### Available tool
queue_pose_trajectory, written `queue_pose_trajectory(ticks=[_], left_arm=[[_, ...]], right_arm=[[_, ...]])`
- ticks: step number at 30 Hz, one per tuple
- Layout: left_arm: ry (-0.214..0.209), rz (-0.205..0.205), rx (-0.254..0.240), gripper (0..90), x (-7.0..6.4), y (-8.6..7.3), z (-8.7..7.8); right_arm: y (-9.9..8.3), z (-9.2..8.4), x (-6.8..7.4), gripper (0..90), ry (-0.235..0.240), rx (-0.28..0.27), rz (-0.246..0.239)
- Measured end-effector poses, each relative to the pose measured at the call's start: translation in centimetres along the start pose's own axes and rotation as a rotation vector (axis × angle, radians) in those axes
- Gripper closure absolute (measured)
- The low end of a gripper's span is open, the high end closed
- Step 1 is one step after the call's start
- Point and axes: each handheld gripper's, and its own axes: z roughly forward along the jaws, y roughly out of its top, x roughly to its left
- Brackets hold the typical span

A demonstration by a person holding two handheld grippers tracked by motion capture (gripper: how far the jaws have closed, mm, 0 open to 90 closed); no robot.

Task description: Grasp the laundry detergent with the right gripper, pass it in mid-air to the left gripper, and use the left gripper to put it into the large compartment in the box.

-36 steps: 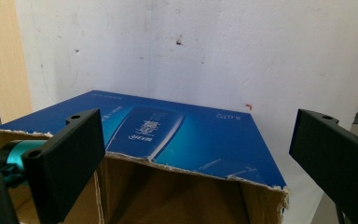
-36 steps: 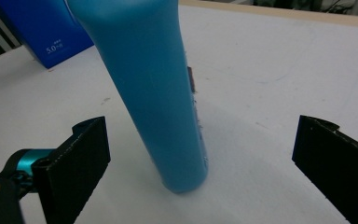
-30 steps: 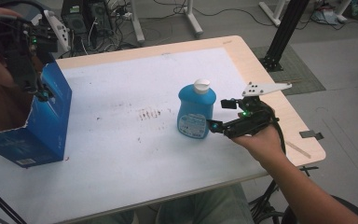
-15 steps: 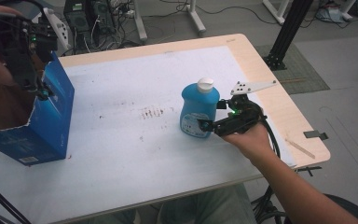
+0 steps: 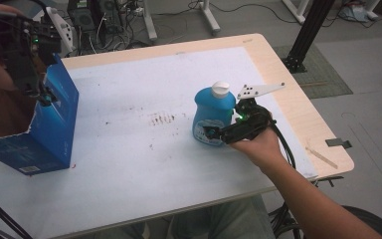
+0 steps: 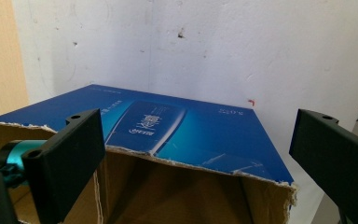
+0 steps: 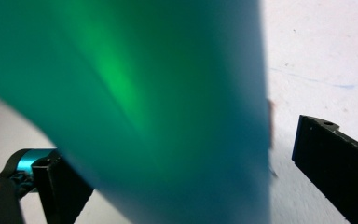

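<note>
1. Blue box [image 6: 168, 135]: white print on the top face, a logo panel and small lines; characters too small and blurred to read.
2. Blue bottle [image 5: 212, 115]: front label [image 5: 202, 132] present; wording illegible.

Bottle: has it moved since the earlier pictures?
Yes. The bottle has shifted slightly right and nearer the table's wooden right edge, with the right gripper.

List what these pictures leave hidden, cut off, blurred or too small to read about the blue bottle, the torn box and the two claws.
- Blue bottle: right gripper view, too close, a blur; label unreadable.
- Bottle label: high view, too small, partly behind the right claw.
- Torn blue box: left gripper view, bottom edge cuts off its inside; contents unknown.
- Box print: too small to read.
- Left claw: high view, tips too small to judge against the box wall.
</note>
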Motion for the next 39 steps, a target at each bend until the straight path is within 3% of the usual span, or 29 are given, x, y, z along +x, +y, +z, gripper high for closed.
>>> queue_pose_trajectory(ticks=[21, 22, 31, 39], left_arm=[[-0.002, -0.009, -0.003, 3.3, 0.07, -0.75, 0.34], [-0.001, -0.008, 0.000, 3.3, 0.10, -0.79, 0.33], [0.000, -0.010, 0.000, 3.2, 0.19, -0.82, 0.40], [-0.002, -0.013, -0.001, 3.3, 0.24, -0.78, 0.53]], right_arm=[[-0.08, 0.26, 0.01, 18.6, -0.009, 0.006, -0.049], [-0.09, 0.22, 0.03, 24.0, -0.010, 0.005, -0.054], [-0.13, 0.19, 0.23, 32.4, -0.005, -0.009, -0.085], [-0.16, 0.17, 0.35, 34.7, -0.009, -0.009, -0.106]])
